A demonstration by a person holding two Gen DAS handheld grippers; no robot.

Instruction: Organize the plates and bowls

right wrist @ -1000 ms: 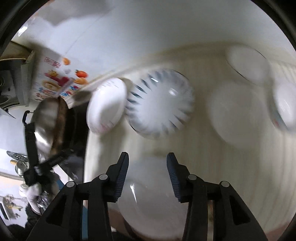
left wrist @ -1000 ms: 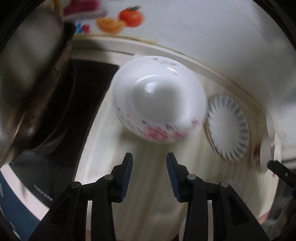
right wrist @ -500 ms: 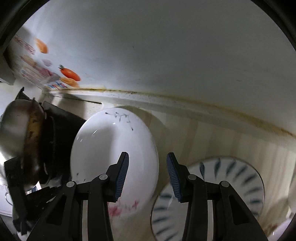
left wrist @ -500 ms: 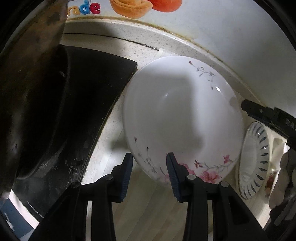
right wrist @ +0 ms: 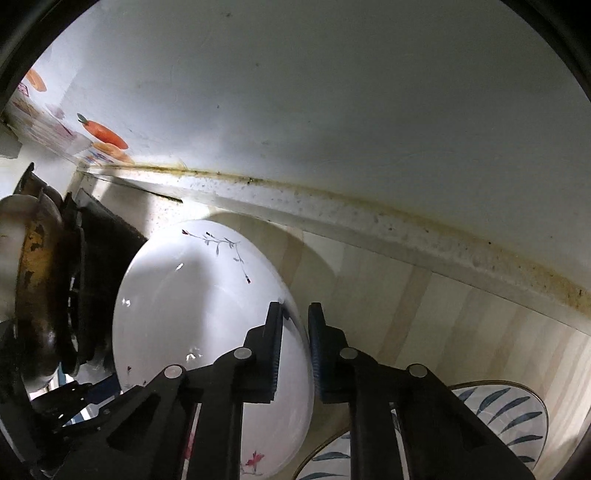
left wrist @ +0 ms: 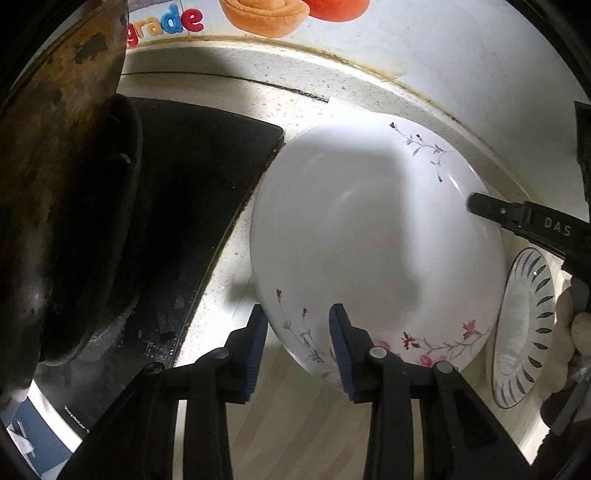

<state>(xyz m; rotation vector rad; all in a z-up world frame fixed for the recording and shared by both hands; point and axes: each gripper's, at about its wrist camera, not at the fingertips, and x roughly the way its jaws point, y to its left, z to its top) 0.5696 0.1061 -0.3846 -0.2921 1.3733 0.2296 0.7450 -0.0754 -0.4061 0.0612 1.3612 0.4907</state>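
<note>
The floral plate [left wrist: 376,240] filled the centre of the left wrist view, beside the black stove [left wrist: 177,229]. It looked glazed, slippery and fragile. The right gripper [right wrist: 295,332] pinched its thin rim; the left gripper [left wrist: 297,347] was spread around the lower rim.

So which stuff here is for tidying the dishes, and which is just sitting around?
For the job:
floral bowl
blue-leaf plate
right gripper, closing on the bowl's rim
left gripper

Just there:
wok
black stove
fruit poster
</note>
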